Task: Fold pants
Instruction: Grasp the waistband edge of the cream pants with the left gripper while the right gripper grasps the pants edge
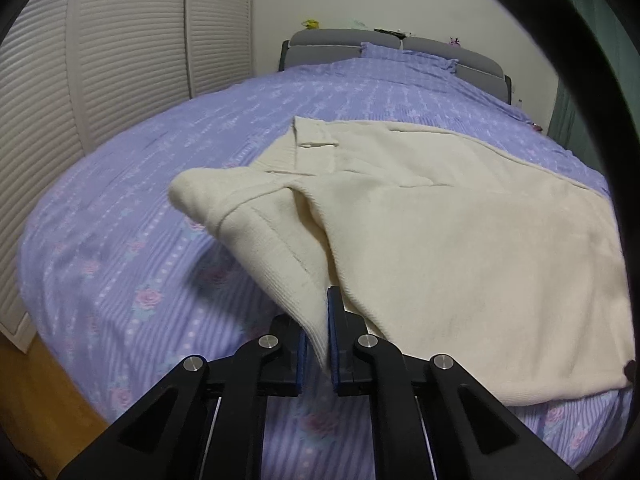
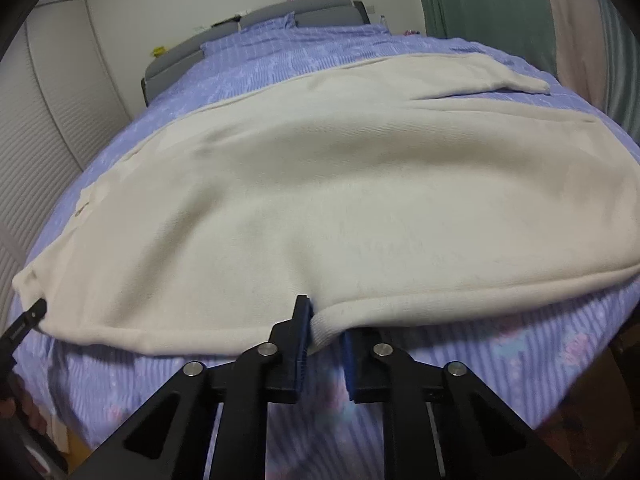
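Cream knitted pants (image 1: 460, 216) lie spread on the bed, seen also in the right wrist view (image 2: 340, 184). My left gripper (image 1: 318, 320) is shut on the pants' near edge by the waistband and holds that part lifted off the cover. My right gripper (image 2: 326, 328) is shut on the pants' near hem, further along the same edge. The left gripper's tip shows at the left edge of the right wrist view (image 2: 34, 312), and the right gripper's tip shows at the right edge of the left wrist view (image 1: 630, 368). One leg end (image 2: 516, 80) lies flat at the far right.
The bed has a purple flowered cover (image 1: 120, 248) and a grey headboard (image 1: 344, 46) with a pillow (image 1: 408, 58). White louvred closet doors (image 1: 120, 60) stand to the left. A green curtain (image 2: 480, 4) hangs to the right. Wooden floor (image 1: 36, 392) shows at the bed's corner.
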`<state>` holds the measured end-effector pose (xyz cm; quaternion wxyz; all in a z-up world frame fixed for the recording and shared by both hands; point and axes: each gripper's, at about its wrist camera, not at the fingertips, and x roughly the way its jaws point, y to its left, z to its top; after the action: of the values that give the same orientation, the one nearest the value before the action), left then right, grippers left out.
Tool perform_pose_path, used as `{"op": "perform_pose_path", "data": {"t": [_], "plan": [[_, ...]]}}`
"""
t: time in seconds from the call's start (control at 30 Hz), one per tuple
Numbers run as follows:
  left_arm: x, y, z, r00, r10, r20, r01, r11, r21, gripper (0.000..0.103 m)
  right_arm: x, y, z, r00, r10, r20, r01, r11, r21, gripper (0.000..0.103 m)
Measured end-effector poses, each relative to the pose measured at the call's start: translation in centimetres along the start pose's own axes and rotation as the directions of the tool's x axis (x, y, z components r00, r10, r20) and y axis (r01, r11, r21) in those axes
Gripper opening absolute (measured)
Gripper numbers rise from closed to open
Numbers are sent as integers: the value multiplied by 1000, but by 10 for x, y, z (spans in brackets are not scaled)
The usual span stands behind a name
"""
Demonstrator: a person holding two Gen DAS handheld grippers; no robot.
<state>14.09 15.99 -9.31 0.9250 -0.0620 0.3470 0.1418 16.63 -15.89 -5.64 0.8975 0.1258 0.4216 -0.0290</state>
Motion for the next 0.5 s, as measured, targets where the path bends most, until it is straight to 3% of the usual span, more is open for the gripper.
{"op": "perform_pose_path", "data": {"t": [0.13,0.3,0.43,0.47,0.5], "plan": [[-8,7,-10,1000,26,-3,-26,999,19,10,-25,10,-16,1000,-30,7,30,996,-88,13],[-1,6,-20,998,51,-47,-49,998,34,10,-10,4,-31,998,-36,-53,31,995,-90,13],[9,7,-26,995,59,-85,-56,998,32,14,-10,5,-33,997,-64,-42,59,992,-114,17],[8,7,-28,993,69,-98,-66,997,42,27,-12,6,-34,997,-73,-37,68,991,-118,21],[7,4,-28,990,89,-109,-83,995,54,51,-15,7,-35,996,-77,-33,73,990,-122,28]]}}
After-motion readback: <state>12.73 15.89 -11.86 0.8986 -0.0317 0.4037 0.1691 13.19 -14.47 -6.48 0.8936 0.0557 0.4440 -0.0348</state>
